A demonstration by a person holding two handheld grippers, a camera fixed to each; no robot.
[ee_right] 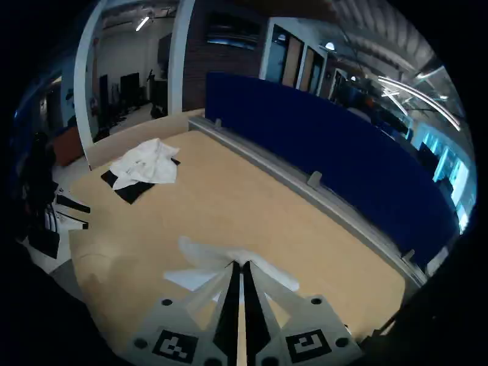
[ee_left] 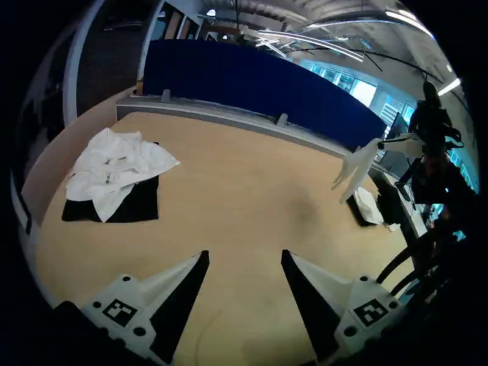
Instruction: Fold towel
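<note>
pale wood table (ee_left: 244, 183), backed by a blue partition (ee_left: 262, 85); white cloth heap (ee_left: 119, 165) on black fabric (ee_left: 137, 207) at its far corner. white towel (ee_right: 207, 253), thin and creased, clamped between the closed fingers of the right gripper (ee_right: 239, 266), drooping to either side of the tips above the tabletop. left gripper (ee_left: 244, 259) held low over bare wood, fingers spread wide, gripping nothing, well apart from the towel.

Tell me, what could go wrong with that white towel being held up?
1. The right gripper pinches the towel by one small bit, so it could slip out.
2. The left gripper is open and far from the towel; it hangs crumpled, so finding a corner for a neat fold may be hard.
</note>
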